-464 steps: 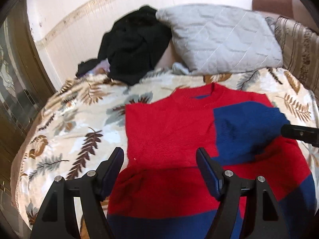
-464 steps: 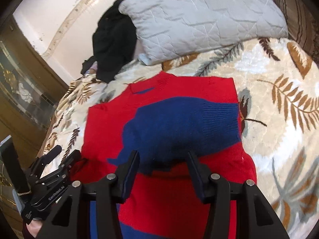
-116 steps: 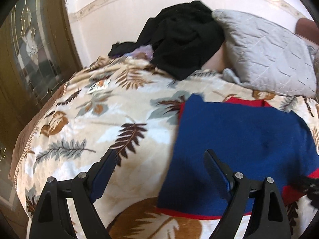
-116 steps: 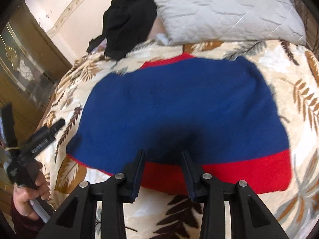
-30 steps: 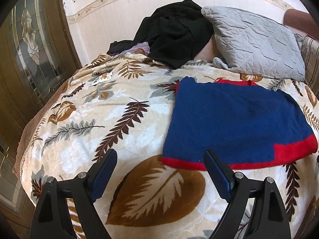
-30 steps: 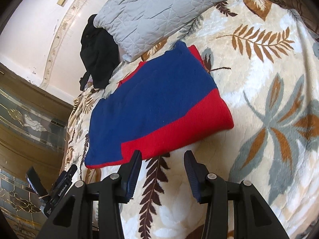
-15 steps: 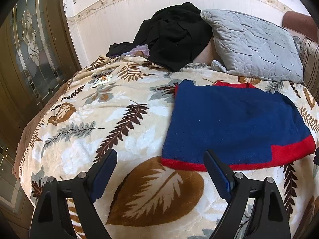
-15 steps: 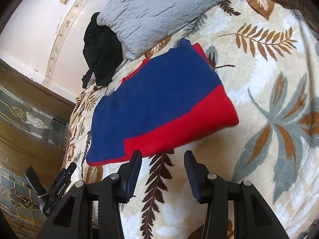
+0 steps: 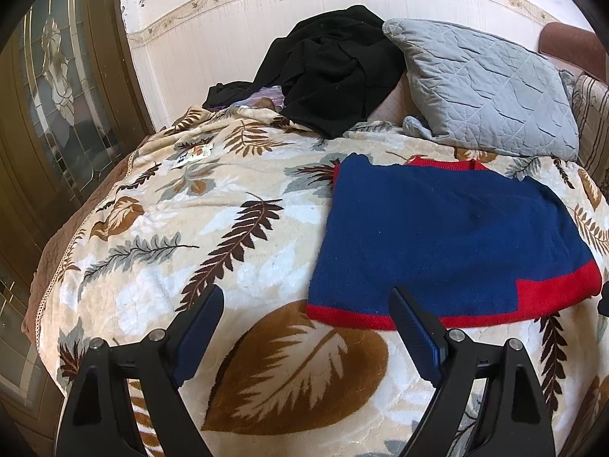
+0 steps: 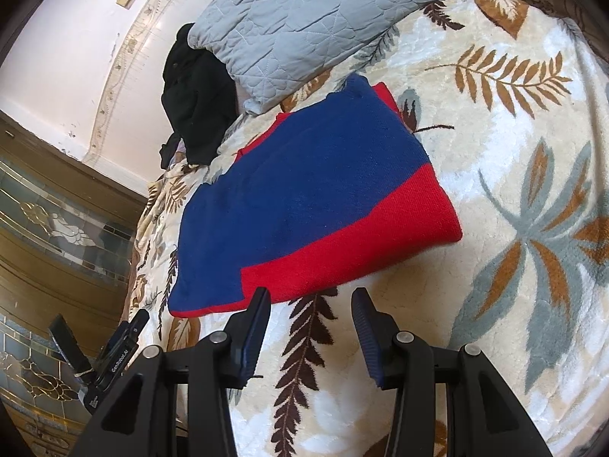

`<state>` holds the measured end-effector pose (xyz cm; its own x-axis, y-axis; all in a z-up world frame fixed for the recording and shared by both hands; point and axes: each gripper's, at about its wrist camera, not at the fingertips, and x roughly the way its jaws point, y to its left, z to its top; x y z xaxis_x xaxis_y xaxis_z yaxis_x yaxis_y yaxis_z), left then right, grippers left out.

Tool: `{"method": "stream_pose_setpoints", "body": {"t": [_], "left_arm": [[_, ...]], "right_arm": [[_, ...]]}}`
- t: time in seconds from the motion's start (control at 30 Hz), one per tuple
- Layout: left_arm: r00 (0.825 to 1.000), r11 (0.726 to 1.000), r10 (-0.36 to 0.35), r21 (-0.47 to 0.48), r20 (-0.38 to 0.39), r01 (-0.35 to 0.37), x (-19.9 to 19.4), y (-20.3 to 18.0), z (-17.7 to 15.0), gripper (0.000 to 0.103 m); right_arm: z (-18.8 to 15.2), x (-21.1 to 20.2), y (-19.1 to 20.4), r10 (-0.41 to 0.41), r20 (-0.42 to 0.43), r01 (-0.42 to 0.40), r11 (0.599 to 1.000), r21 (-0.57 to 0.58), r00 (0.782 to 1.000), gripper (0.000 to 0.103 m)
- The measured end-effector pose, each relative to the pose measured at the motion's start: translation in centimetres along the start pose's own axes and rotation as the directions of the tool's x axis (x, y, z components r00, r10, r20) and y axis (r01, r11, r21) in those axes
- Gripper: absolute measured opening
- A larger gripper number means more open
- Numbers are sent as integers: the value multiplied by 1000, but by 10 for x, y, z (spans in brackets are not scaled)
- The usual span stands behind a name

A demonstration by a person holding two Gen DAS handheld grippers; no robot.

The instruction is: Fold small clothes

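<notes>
Folded sweater lies flat on bed, long axis left-right. Right gripper nearest, just short of its near hem; left gripper off left-near corner. Both jaws released, empty.

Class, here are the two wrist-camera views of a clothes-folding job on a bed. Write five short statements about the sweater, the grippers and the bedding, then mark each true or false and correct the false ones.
1. The sweater lies folded into a compact rectangle on the leaf-print blanket. True.
2. The left gripper is clamped on the sweater's hem. False: its jaws are open and hold nothing.
3. The right gripper is open, just short of the sweater's red band. True.
4. The grey pillow lies on top of the sweater. False: it lies beyond the sweater's far edge.
5. A pile of black clothing sits beside the pillow. True.
</notes>
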<state>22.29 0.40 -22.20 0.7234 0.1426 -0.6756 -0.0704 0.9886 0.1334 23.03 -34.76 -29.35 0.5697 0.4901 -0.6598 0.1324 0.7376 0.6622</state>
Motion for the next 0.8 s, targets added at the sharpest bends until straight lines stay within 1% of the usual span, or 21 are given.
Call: {"method": "stream_pose_setpoints", "body": {"t": [0.4, 0.5, 0.6, 0.67, 0.7, 0.8], "left_arm": [[1000, 1000, -2, -4, -13, 2, 4, 1, -1, 89], [999, 1000, -14, -12, -32, 13, 8, 2, -3, 89], [991, 995, -84, -64, -105, 78, 21, 8, -5, 89], [972, 978, -176, -140, -158, 154, 30, 16, -8, 89], [961, 966, -211, -186, -177, 178, 34, 21, -10, 89], [947, 945, -250, -266, -203, 192, 43, 28, -14, 89]], "right_arm": [[0, 0, -2, 2, -1, -2, 1000, 12, 1000, 49], [0, -1, -4, 5, 1, -5, 1000, 17, 1000, 49], [1, 1, -10, 17, -12, -16, 999, 44, 1000, 49], [2, 3, -14, 19, -19, -18, 998, 60, 1000, 49], [3, 4, -16, 23, -21, -22, 997, 70, 1000, 49], [4, 6, -20, 45, -28, -42, 994, 99, 999, 54]]}}
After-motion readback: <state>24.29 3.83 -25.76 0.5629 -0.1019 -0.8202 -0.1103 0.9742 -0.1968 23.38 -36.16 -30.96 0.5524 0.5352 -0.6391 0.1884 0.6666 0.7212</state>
